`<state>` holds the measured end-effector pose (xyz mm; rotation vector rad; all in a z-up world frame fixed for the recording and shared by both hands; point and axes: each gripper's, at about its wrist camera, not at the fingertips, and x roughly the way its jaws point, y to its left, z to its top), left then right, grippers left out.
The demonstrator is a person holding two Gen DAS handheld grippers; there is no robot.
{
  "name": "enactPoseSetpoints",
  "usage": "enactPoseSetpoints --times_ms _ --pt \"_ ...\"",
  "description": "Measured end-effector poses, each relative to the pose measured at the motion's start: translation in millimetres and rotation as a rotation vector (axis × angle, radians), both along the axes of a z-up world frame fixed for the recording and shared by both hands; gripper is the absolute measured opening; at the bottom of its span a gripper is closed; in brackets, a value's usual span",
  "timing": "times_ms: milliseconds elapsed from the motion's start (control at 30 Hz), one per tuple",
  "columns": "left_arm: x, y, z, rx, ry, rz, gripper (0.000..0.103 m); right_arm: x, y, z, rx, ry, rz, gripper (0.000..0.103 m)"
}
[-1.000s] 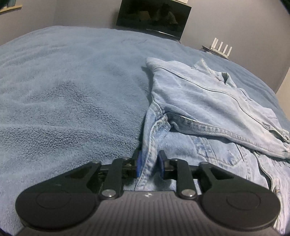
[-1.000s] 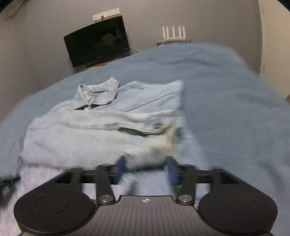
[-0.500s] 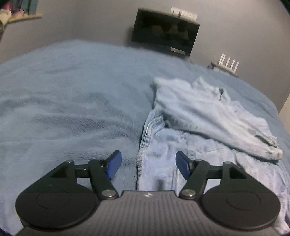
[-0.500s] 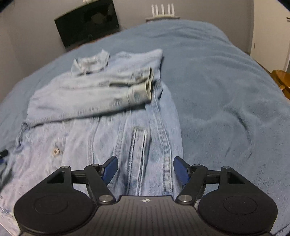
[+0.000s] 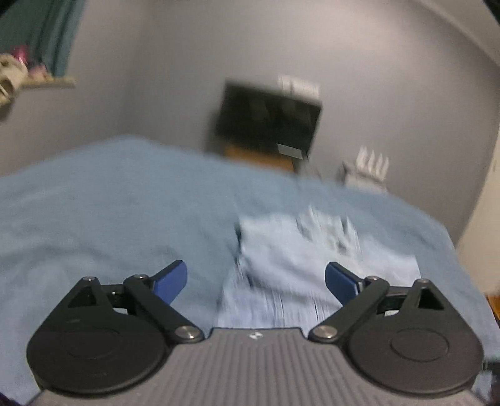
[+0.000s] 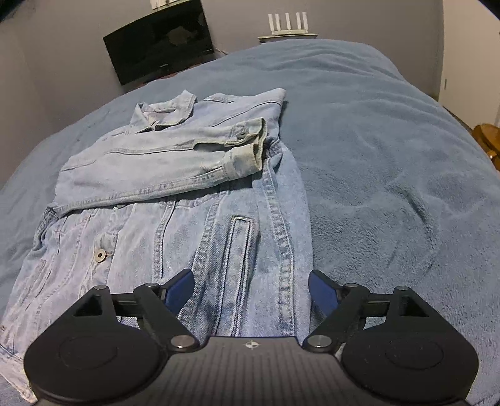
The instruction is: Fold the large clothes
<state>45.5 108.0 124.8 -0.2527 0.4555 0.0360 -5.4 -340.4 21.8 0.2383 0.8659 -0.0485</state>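
Note:
A light blue denim jacket point(image 6: 175, 200) lies front-up on the blue fleece bed cover point(image 6: 390, 162), collar at the far end. One sleeve point(image 6: 200, 162) is folded across the chest, its cuff near the right edge. My right gripper point(image 6: 251, 289) is open and empty, hovering over the jacket's lower right panel. My left gripper point(image 5: 255, 279) is open and empty, raised above the jacket point(image 5: 312, 265), which is blurred in that view.
A dark screen point(image 6: 159, 53) stands against the grey wall beyond the bed, with a white router point(image 6: 289, 25) to its right. A wall shelf point(image 5: 37, 78) shows at upper left. A wooden object point(image 6: 487, 140) sits past the bed's right edge.
Both grippers let go of the jacket, opened wide and pulled back. The left gripper lifted and tilted up toward the wall. The sleeve now lies folded across the chest.

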Motion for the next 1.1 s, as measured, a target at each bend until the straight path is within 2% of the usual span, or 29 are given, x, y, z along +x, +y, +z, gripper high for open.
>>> enactPoseSetpoints --times_ms 133,200,267,367,500,567,633,733,933,1000,1100 --pt "1 2 -41 0.022 0.157 -0.005 0.095 -4 -14 -1 0.085 0.047 -0.040 0.087" --pt "5 15 -59 -0.085 0.254 0.019 0.095 -7 -23 -2 0.140 0.094 -0.051 0.087" --pt "6 32 -67 -0.204 0.288 0.033 0.095 -9 -28 -3 0.173 0.150 -0.040 0.087" --pt "8 48 -72 -0.277 0.359 -0.007 0.095 -13 -30 -3 0.196 0.190 -0.010 0.087" --pt "20 42 -82 -0.225 0.480 -0.097 0.093 -19 -26 -1 0.194 0.199 0.000 0.086" --pt "23 36 -89 -0.217 0.507 -0.111 0.091 -18 -26 -5 0.202 0.222 0.001 0.079" --pt "24 34 -96 -0.212 0.534 -0.119 0.084 -15 -31 -13 0.233 0.266 -0.020 0.067" --pt "28 35 -106 -0.204 0.569 -0.108 0.075 -15 -36 -23 0.273 0.313 -0.049 0.055" --pt "34 52 -120 -0.317 0.590 -0.090 0.071 -18 -29 -25 0.251 0.328 -0.047 0.055" --pt "35 51 -121 -0.332 0.585 -0.103 0.064 -20 -29 -24 0.262 0.326 -0.056 0.055" --pt "35 47 -119 -0.329 0.565 -0.133 0.061 -19 -31 -26 0.263 0.345 -0.049 0.056"
